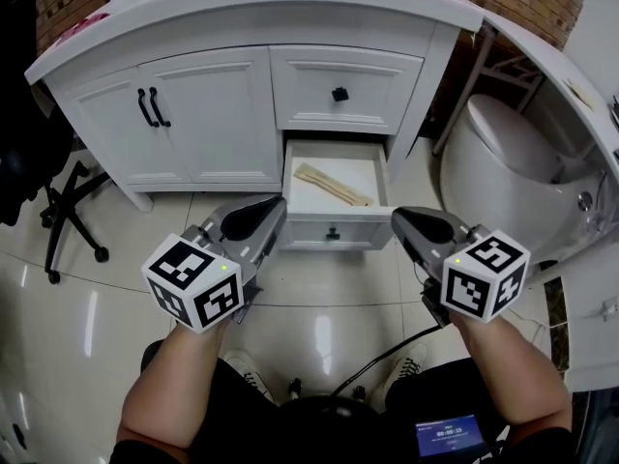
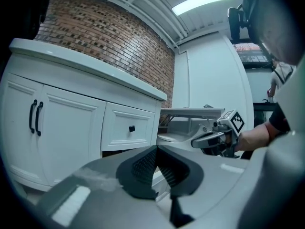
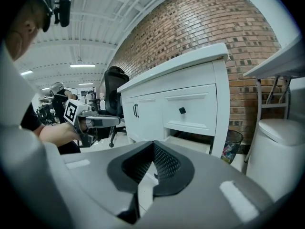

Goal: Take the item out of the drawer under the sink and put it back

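The lower drawer (image 1: 300,196) of the white vanity stands pulled open. A flat tan wooden item (image 1: 332,185) lies slanted on the drawer's floor. My left gripper (image 1: 269,211) hovers just in front of the drawer's left front corner, shut and empty. My right gripper (image 1: 402,222) is level with it at the drawer's right front corner, also shut with nothing between its pads. In the left gripper view the left gripper (image 2: 156,149) points at the cabinet, with the right gripper (image 2: 217,138) off to the side. The right gripper view shows the right gripper (image 3: 153,146) closed.
The upper drawer (image 1: 340,93) and the two cabinet doors (image 1: 150,109) are shut. A white toilet (image 1: 513,153) stands to the right and a black office chair (image 1: 58,201) to the left. A waste bin (image 3: 232,144) sits beside the vanity. A black cable (image 1: 387,356) trails over the tiles.
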